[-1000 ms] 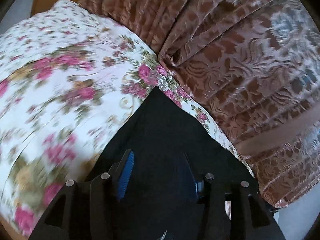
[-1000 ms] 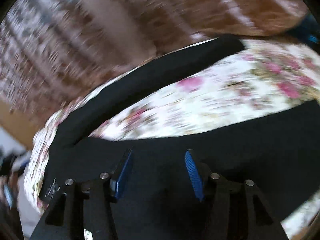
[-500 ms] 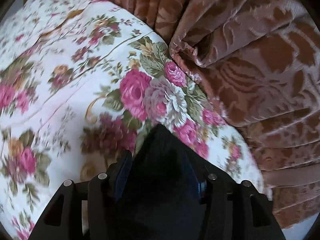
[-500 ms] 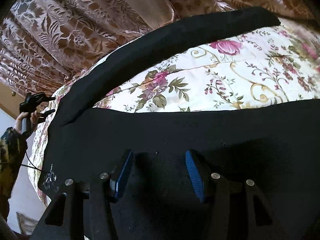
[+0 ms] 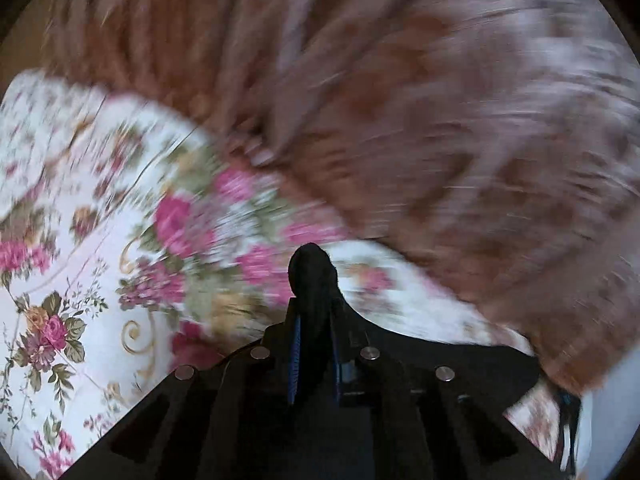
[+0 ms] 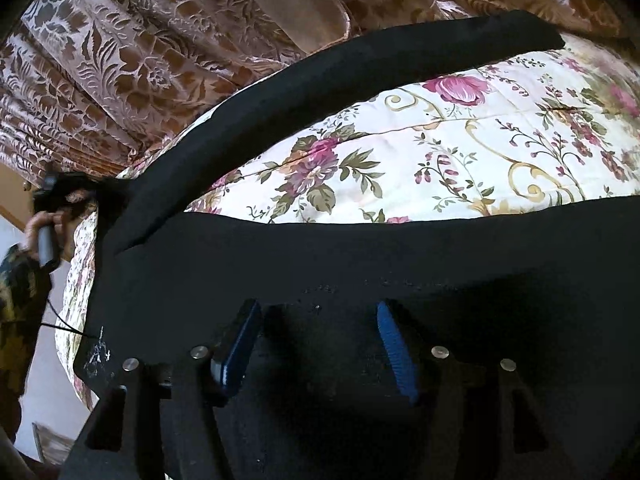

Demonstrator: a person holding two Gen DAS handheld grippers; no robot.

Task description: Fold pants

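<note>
With black cloth pinched between its blue pads, the left tool (image 5: 314,344) has just closed on a bunched tip of the pants (image 5: 312,276); that view is motion-blurred, so which edge of the garment this is can't be told. Right tool (image 6: 316,344) sits with jaws apart and lately widening, low over the near leg of the pants (image 6: 360,264), cloth beneath but pads not pressing it. Pants lie on the flowered bed (image 6: 460,152), legs splayed in a V: near leg runs across the right view just ahead of the right tool, far leg (image 6: 320,84) angles up and right along the bed's far edge, and they meet at left. Left hand (image 6: 48,224) shows there, at the joined end. Judged: the fold turns on bringing one leg over the other across that gap. Brown curtain (image 6: 120,60) hangs behind.
</note>
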